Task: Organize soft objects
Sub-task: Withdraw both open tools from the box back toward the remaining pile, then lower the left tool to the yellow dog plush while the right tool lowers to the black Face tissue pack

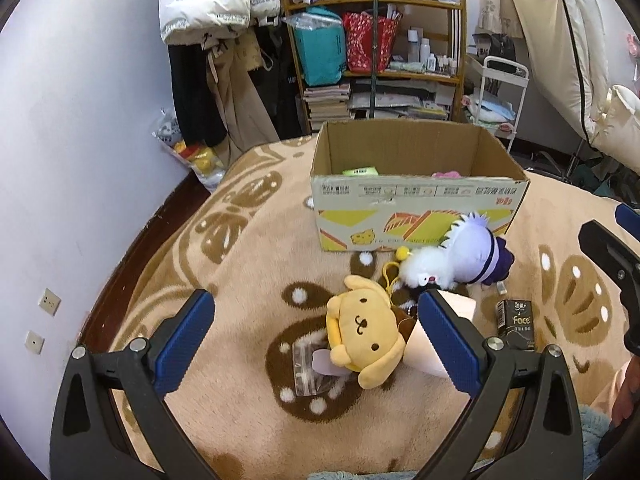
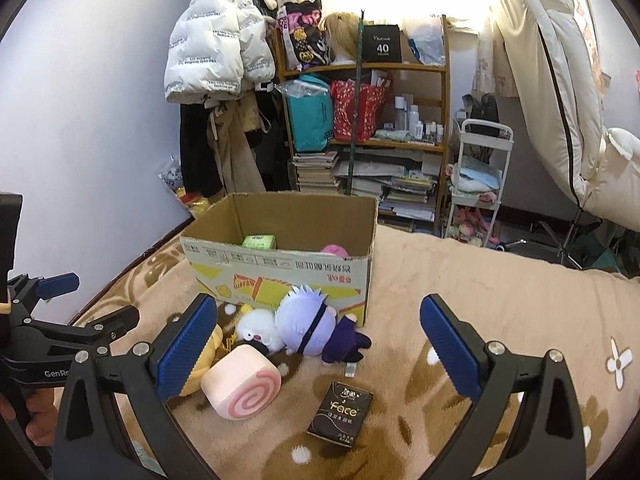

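Left claw [image 1: 316, 320]: jaws wide, holding nothing; hangs over the blanket [image 1: 248, 248], yellow dog between the blue pads [image 1: 184, 340] in its own view.
Bag [image 1: 306, 372]: small clear zip bag, flat on the blanket, partly under the dog.
Yellow dog [image 1: 362, 332]: plush, face up, lying on the blanket before the box, just left of the pink roll.
Pink roll [image 2: 242, 384]: soft cylinder with a swirl end, on its side, touching the dog; the white plush sits just behind it.
White plush [image 2: 256, 330]: fluffy, close against the purple doll.
Purple doll [image 2: 308, 326]: lying on its side, against the box front.
Box [image 2: 280, 276]: open cardboard, on the blanket; a green pack [image 2: 260, 242] and something pink [image 2: 335, 250] inside.
Face pack [image 2: 340, 414]: black tissue pack, flat, right of the roll, apart from it.
Right claw [image 2: 318, 342]: jaws wide, empty; above the blanket, roll and Face pack between the pads.
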`<move>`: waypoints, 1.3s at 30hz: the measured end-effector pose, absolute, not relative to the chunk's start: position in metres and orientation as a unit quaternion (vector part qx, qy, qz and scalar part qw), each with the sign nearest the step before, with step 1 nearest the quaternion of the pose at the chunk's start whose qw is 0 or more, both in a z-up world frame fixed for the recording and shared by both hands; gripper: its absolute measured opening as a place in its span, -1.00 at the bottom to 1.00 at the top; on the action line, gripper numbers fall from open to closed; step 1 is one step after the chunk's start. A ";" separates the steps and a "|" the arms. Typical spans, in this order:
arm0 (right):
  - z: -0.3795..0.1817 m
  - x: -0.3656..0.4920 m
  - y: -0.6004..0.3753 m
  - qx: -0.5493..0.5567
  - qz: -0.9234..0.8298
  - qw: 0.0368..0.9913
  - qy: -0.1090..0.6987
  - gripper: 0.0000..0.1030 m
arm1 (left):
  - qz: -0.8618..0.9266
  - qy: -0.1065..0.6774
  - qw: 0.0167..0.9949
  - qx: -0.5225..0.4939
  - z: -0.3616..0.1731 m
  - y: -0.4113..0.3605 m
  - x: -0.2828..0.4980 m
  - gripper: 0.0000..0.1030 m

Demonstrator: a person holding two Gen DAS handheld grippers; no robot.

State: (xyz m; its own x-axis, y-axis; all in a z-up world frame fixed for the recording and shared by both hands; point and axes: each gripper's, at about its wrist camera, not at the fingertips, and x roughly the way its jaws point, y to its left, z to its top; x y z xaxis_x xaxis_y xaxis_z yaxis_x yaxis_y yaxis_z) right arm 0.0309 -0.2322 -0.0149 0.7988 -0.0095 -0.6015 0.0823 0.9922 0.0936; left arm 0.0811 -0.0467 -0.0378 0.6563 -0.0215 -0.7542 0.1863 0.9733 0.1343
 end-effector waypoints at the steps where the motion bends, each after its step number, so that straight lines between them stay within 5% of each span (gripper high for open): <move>1: -0.017 0.032 -0.233 0.058 -0.026 0.945 0.320 1.00 | -0.059 0.414 0.903 0.098 -0.040 -0.047 0.083 0.95; 39: -0.120 0.083 -0.265 0.130 -0.046 0.845 0.517 1.00 | -0.069 0.559 0.826 0.025 -0.140 -0.044 0.147 0.95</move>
State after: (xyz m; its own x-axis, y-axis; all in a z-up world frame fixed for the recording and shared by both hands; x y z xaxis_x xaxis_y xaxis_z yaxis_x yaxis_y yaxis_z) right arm 0.0828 -0.2649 -0.1205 0.4611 0.0569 -0.8855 0.2114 0.9622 0.1719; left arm 0.1473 -0.0438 -0.1402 0.3655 -0.0856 -0.9268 0.1426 0.9892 -0.0352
